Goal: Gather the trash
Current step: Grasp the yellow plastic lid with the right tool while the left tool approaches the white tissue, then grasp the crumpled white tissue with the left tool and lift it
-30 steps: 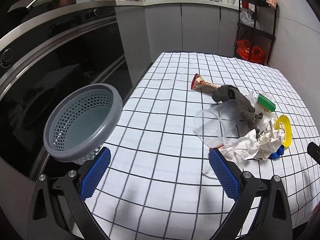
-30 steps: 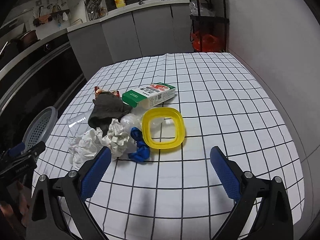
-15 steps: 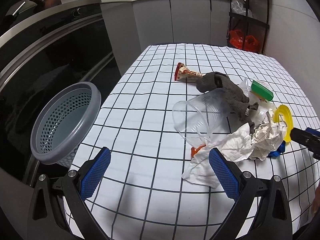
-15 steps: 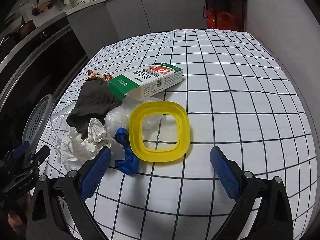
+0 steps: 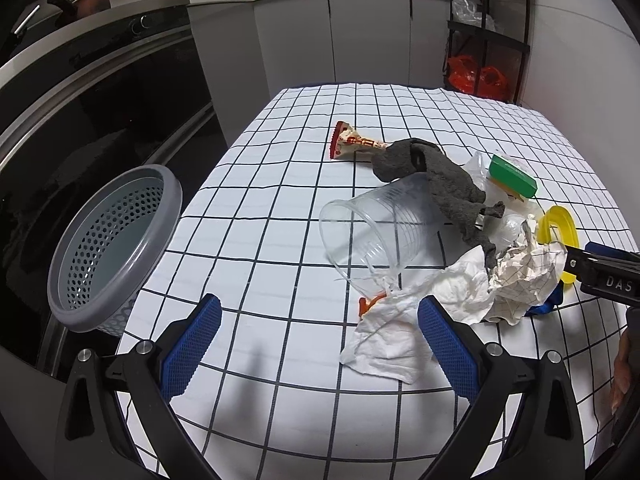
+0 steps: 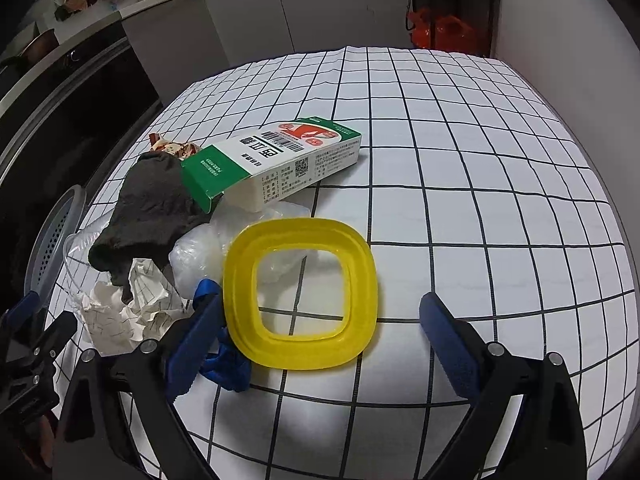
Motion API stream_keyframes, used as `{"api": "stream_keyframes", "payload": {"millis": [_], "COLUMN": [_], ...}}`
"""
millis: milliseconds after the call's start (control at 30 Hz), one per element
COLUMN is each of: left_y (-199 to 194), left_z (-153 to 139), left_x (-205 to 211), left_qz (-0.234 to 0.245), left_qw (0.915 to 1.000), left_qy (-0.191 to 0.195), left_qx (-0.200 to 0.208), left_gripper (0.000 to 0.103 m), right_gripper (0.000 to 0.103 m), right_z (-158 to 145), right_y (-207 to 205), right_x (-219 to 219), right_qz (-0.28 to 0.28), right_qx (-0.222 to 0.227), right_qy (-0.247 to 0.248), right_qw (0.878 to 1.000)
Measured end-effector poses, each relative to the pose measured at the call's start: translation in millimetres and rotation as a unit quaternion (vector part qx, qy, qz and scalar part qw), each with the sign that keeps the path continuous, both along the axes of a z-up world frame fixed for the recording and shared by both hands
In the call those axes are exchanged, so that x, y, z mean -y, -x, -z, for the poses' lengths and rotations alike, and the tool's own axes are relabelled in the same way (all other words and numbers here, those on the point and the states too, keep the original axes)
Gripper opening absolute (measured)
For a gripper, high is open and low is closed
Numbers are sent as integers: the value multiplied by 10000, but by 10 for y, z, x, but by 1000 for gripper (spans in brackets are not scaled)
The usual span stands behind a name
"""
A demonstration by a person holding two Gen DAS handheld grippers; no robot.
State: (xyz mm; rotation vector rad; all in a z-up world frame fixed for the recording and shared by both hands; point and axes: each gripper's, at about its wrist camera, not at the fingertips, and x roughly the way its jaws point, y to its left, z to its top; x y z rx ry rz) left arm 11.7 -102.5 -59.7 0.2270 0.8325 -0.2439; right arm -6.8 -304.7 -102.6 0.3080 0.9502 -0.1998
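Observation:
A heap of trash lies on the checked tablecloth (image 5: 280, 208): a clear plastic cup (image 5: 376, 232) on its side, a dark grey rag (image 5: 436, 180), crumpled paper (image 5: 520, 276), a white tissue (image 5: 392, 340), a yellow square ring (image 6: 300, 296), a green-and-white carton (image 6: 280, 160), a blue scrap (image 6: 224, 368) and a red snack wrapper (image 5: 352, 144). My left gripper (image 5: 318, 344) is open, low over the cloth just in front of the tissue. My right gripper (image 6: 320, 344) is open too, with the near edge of the yellow ring between its fingers.
A grey perforated basket (image 5: 112, 240) hangs off the table's left edge, beside a dark oven front (image 5: 100, 92). Grey cabinets (image 5: 360, 36) and a black rack (image 5: 488, 28) with red bags stand behind the table. A wall (image 6: 580, 40) runs along the right side.
Both grippers have moved forward and lower toward the heap. The right one now has the yellow ring between its fingers. Both stay open; nothing on the table has moved.

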Motion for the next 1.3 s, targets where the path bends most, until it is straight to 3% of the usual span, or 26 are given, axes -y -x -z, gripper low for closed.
{"api": "stream_keyframes", "payload": {"millis": [67,167,633,1100,1133,1200,1300], "left_y": [11,25,139,-1,0,9,34], "left_z": [-5,-2,43,378,377,374,360], "left_x": [9,24,-7,227,236,268,286], "left_qz": [29,89,333,337,359,468,586], "left_qw": [10000,9999,9991,9986,9985,9981,9971], "left_qy": [16,64,229,-9,-10,-4,98], "left_qx": [18,1,-109,-413,-403,-408,-481], "left_gripper": [97,97,97,95,94,71,50], "right_gripper": [91,69,68,68,68,68,68], "right_z": [-6,-7,-380,-455,-453,-458,-454], "right_y": [2,-26,327,440,439,447,454], "right_x": [-24,-87,-23,33,30,33,25], "right_qz": [-64,-190,88,97,101,93,71], "right_qx": [27,-45,596,695,698,705,693], "right_qy": [-4,132,-114,-325,-325,-327,-319], "right_qw": [10000,9997,9981,9970,9970,9969,9971]}}
